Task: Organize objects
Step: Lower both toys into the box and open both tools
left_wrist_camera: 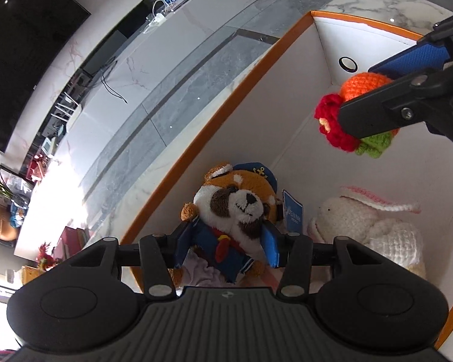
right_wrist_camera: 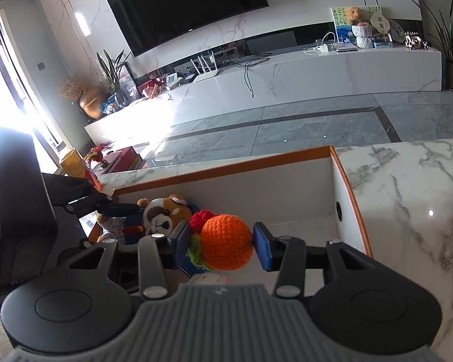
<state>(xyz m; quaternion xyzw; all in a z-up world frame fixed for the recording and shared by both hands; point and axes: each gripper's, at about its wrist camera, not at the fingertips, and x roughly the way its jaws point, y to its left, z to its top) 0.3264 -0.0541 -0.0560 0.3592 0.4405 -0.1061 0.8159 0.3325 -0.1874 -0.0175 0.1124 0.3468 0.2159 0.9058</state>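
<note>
A white box with an orange rim (left_wrist_camera: 214,114) stands on the marble table. My left gripper (left_wrist_camera: 226,241) is shut on a plush dog in a blue sailor suit (left_wrist_camera: 235,208), low inside the box's left end. A white crocheted rabbit (left_wrist_camera: 371,223) lies in the box beside it. My right gripper (right_wrist_camera: 223,244) is shut on a crocheted orange ball with red and green trim (right_wrist_camera: 226,241) and holds it above the box interior; it also shows in the left wrist view (left_wrist_camera: 356,90). The dog also shows in the right wrist view (right_wrist_camera: 163,217).
The box (right_wrist_camera: 226,163) sits near the marble table's (right_wrist_camera: 407,196) far edge. Beyond is a grey tiled floor, a long white TV cabinet (right_wrist_camera: 287,81) with cables and ornaments, and a wall TV (right_wrist_camera: 190,3). A yellow carton and red boxes (right_wrist_camera: 114,157) stand left.
</note>
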